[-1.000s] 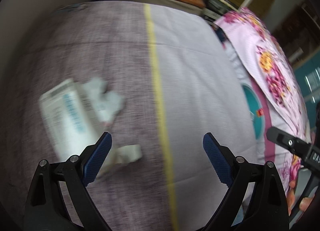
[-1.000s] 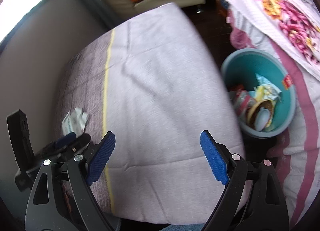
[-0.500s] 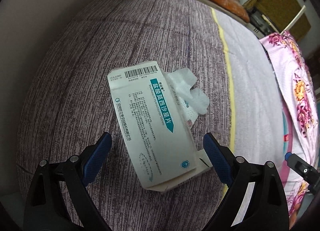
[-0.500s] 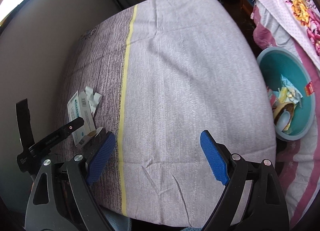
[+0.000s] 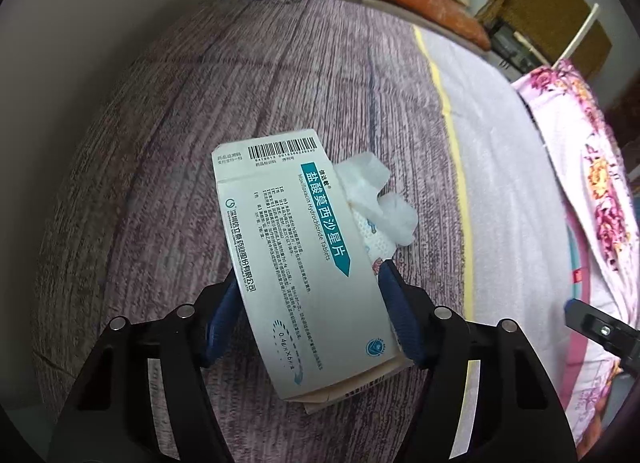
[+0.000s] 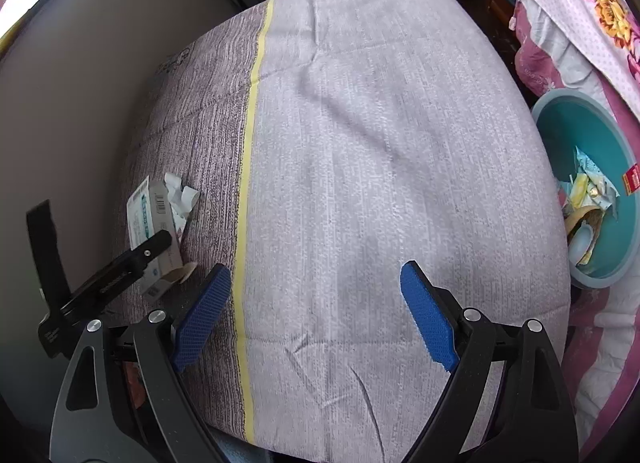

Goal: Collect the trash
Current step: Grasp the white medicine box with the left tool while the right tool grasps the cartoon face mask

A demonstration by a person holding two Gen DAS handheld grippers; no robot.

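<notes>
I have the left claw (image 5: 308, 311) straddling the medicine box (image 5: 296, 263), which lies flat on the bed (image 5: 200, 103) in the dark striped part of the cover, and its jaws are closing with the box between them. The blue pads sit at the box's long edges, though I cannot tell if they press yet. To do this well I would squeeze gently, since thin card will likely buckle (the near flap already hangs open), and lift straight up so the crumpled tissue (image 5: 376, 199) touching its far side is not dragged along. That tissue probably needs its own pick. My right claw (image 6: 316, 315) hangs wide apart and empty over the pale part of the cover. Beside the bed stands the teal basin (image 6: 560, 111), holding wrappers and other scraps.
</notes>
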